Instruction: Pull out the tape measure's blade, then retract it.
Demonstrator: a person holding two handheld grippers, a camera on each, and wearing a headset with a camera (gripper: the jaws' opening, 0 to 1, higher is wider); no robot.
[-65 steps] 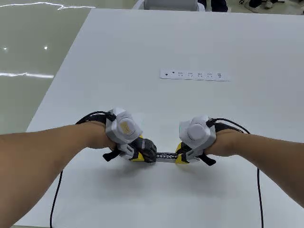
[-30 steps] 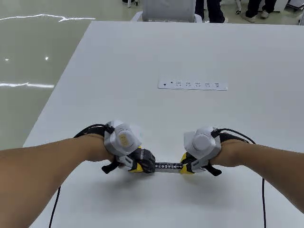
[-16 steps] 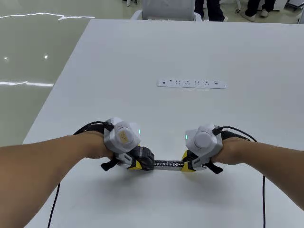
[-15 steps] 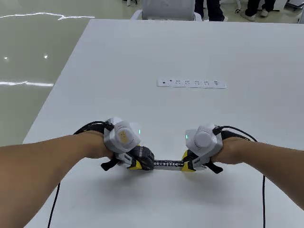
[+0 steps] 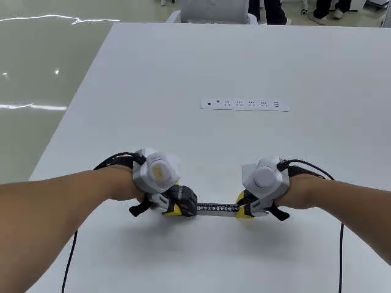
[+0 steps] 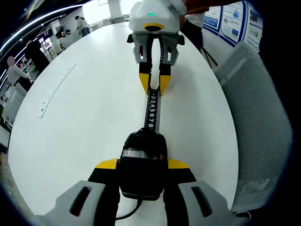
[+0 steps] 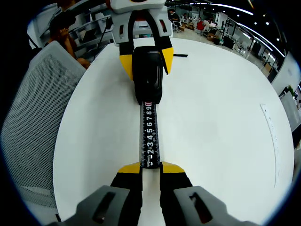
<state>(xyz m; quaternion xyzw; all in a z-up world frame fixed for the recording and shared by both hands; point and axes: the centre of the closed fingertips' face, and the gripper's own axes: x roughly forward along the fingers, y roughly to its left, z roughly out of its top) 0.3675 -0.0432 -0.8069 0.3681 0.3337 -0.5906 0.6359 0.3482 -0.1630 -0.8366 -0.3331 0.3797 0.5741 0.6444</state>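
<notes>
Gripping the black tape measure case [image 7: 147,70] between its yellow-tipped jaws, the left gripper [image 6: 143,165] holds it low over the near part of the white table [image 5: 256,55], left of centre. I cannot tell whether the case rests on the surface. The right gripper [image 7: 150,168] is closed on the tip of the blade [image 7: 149,127]. The blade runs rightward from the case mouth in a short, straight span close over the tabletop, with only its first numerals showing. By my reading the pull-out is barely under way.

The main risk is the tip slipping out of the right jaws. They pinch a thin, slick strip at its very end, and the spring likely pulls harder as more blade comes out. If the tip escapes, the blade would snap back into the case and the pull would need redoing.

A second risk is the case twisting in the left jaws, since its rounded body is held from two sides only. A pull off the line of the mouth would lever it round, and pulling upward or sideways could kink the blade.

On retraction, letting go all at once would whip the hook into the case. Easing the grippers together looks safer.

The power strip [image 5: 244,104] lies well apart on the far side, out of the way.
</notes>
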